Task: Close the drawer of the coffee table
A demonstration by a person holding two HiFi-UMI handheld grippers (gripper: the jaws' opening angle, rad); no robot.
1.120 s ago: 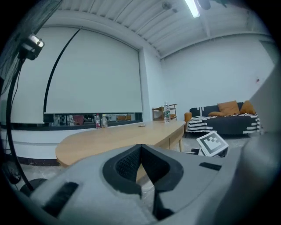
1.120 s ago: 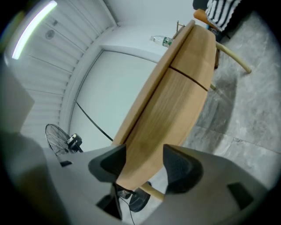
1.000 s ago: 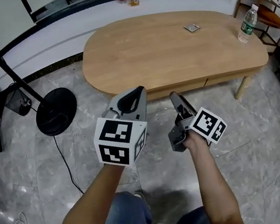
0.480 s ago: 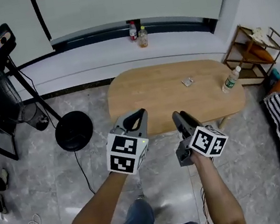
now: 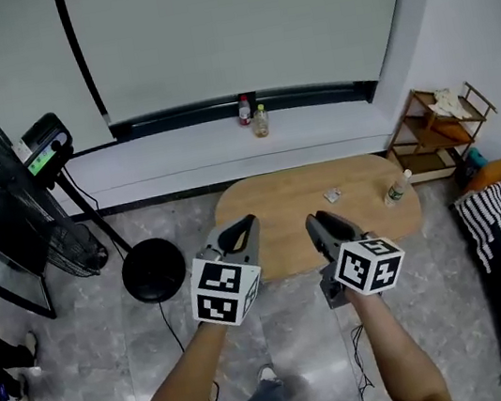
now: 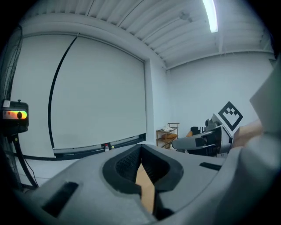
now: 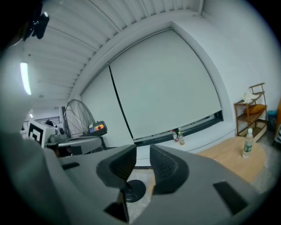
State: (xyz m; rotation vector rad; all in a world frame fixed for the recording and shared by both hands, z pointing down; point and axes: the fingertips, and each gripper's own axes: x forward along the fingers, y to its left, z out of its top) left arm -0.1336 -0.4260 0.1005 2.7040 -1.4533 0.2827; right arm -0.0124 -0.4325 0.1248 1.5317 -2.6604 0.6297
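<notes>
Grippers lifted away from the coffee table, no drawer seen jutting out

I am now upright, with my left gripper (image 5: 245,223) and right gripper (image 5: 317,223) raised side by side, well apart from the coffee table (image 5: 360,174). A second ago it filled the head view; it has since shrunk to a small oval far below. My left jaws meet at the tips on nothing; my right jaws stand narrow and are closing, also empty. My grippers partly hide the table's near edge, where the drawer sits, and I cannot make out the drawer itself. Nothing sticks out there, so I judge it shut and the job done
</notes>
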